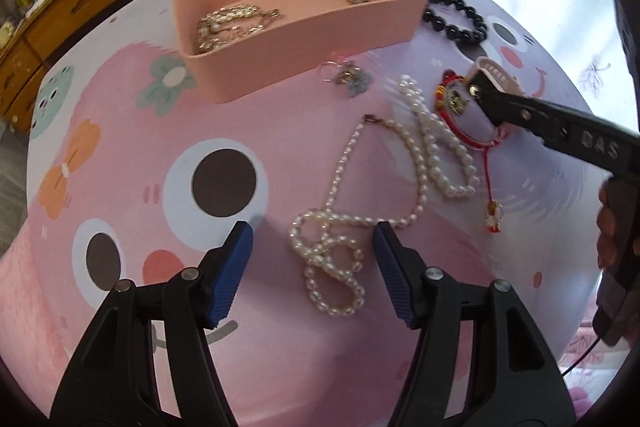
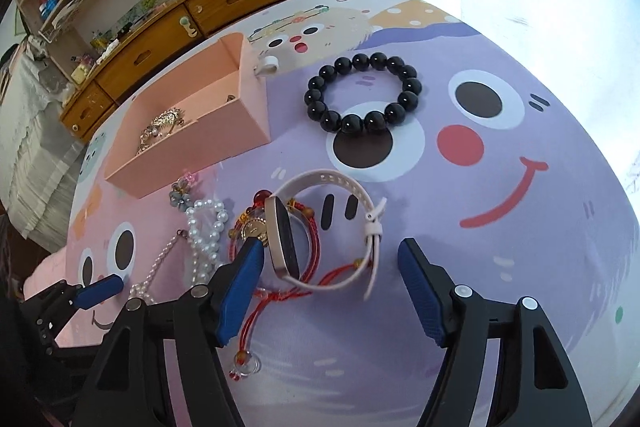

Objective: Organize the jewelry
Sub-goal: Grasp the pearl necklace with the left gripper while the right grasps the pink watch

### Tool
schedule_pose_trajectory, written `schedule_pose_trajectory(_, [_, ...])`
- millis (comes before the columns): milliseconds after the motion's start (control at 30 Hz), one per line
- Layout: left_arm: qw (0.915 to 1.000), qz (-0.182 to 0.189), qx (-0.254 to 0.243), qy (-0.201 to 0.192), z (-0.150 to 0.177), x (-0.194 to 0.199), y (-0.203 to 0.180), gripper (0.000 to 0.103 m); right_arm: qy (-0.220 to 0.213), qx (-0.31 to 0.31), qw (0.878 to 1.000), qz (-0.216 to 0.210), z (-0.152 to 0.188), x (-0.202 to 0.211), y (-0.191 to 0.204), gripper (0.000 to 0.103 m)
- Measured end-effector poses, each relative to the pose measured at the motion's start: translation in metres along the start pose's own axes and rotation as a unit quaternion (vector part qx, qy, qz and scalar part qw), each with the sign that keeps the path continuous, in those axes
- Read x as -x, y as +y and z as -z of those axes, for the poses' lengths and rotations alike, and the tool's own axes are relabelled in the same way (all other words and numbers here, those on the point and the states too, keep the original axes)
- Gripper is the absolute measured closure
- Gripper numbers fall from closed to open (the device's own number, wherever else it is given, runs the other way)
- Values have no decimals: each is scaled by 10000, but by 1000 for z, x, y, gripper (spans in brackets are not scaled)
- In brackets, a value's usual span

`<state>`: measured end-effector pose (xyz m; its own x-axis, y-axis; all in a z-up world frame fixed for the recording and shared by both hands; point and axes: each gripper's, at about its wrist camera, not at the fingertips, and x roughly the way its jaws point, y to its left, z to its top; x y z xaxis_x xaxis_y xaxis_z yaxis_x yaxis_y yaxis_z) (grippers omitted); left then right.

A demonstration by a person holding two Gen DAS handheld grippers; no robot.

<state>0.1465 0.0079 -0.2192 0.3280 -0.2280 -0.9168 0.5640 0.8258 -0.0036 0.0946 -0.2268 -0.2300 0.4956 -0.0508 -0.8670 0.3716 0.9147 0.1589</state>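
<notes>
Right now my right gripper (image 2: 330,267) is spread wide around the pale pink watch (image 2: 320,231), which stands on its edge over the red cord bracelet (image 2: 280,247) on the cartoon-printed desk mat (image 2: 500,107); neither pad touches it. My left gripper (image 1: 314,247) is also wide apart, low over the coiled pearl necklace (image 1: 340,227). Toward the desk's far edge sits the pink tray (image 1: 304,43) with gold chains (image 1: 228,23) inside. A black bead bracelet (image 2: 362,91) lies just beside the tray, and a flower charm (image 1: 348,77) rests against its near wall.
</notes>
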Motion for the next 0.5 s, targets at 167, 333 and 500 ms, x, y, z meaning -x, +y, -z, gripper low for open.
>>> schedule_pose_trajectory(167, [9998, 43, -84, -147, 3, 1, -3, 49, -74, 149, 9999, -44, -2, -3, 3, 47])
schedule_pose_trajectory(333, [9990, 108, -200, -384, 10, 6, -11, 66, -115, 338, 9993, -103, -1, -3, 10, 60])
schedule_pose_trajectory(500, [9988, 147, 75, -461, 11, 8, -5, 85, -103, 374, 9991, -174, 0, -2, 13, 66])
